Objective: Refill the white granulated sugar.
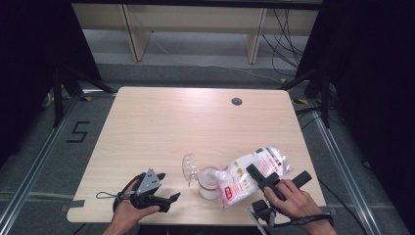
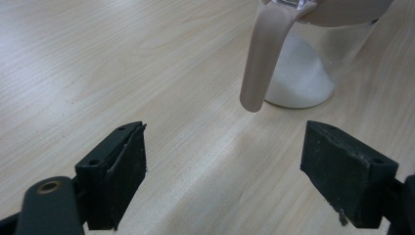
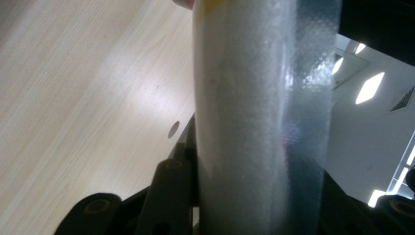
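Bag [image 1: 254, 171] of white grains, clamped in the right hand-held gripper [image 1: 266, 180] and tipped on its side, mouth end lying over the rim of the jar [image 1: 209, 182] just left of that gripper; probably mid-pour, judging by the white heap already in the jar's bottom, plain in the left gripper view; jar [image 2: 313, 63] standing on the worktop [image 1: 186, 127], hinged lid [image 1: 189, 167] thrown open on the side away from the bag.

Left hand-held gripper [image 1: 155, 191] resting low on the worktop, jaws wide apart on nothing, jar just ahead of it and not touching.

To pour well: keep the bag's mouth inside the rim; raise the far end slowly so grains run in a thin stream; hold the clamp firm, since slack film could fold and spill sideways; better to steady the jar with the left hand-held gripper, as a nudge from the bag could tip or slide it; watch the fill level through the clear wall.
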A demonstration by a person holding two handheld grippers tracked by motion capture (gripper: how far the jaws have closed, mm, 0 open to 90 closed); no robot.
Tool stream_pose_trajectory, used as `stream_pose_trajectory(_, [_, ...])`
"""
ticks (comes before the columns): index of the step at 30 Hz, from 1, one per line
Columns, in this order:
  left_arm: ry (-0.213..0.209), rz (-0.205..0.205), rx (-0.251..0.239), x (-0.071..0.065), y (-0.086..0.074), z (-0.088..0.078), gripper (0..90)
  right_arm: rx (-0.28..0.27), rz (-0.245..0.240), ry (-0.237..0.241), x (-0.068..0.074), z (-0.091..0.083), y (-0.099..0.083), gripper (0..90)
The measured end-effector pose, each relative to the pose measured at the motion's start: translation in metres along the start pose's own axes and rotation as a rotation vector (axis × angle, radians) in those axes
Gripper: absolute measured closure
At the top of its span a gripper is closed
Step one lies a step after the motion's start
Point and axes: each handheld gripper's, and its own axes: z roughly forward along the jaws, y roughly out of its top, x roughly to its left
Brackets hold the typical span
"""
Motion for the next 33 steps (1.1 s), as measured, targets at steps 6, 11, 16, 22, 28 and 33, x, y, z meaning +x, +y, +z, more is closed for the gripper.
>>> stream_pose_trajectory(6, [0.000, 0.001, 0.000, 0.0000, 0.0000, 0.0001, 16.8, 0.008, 0.034, 0.006, 0.0012, -0.0018, -0.0007, 73.6])
stream_pose_trajectory(11, [-0.002, 0.000, -0.001, 0.0002, 0.0000, 0.0000, 16.8, 0.006, 0.033, 0.008, 0.0014, -0.0016, -0.0008, 73.8])
stream_pose_trajectory(16, [0.000, 0.000, 0.000, 0.0001, 0.0000, 0.0000, 16.7, 0.006, 0.030, 0.007, 0.0007, -0.0019, -0.0011, 73.9])
stream_pose_trajectory(22, [-0.001, -0.001, -0.002, 0.0002, 0.0000, 0.0000, 16.7, 0.004, 0.039, 0.009, 0.0012, -0.0018, -0.0009, 74.0])
stream_pose_trajectory(28, [0.000, 0.000, 0.000, 0.0002, 0.0000, 0.0001, 16.8, 0.004, 0.033, 0.003, 0.0008, -0.0016, -0.0012, 74.1])
stream_pose_trajectory(33, [0.000, 0.000, 0.000, 0.0001, 0.0000, 0.0001, 16.7, 0.003, 0.031, 0.004, 0.0006, -0.0017, -0.0013, 74.1])
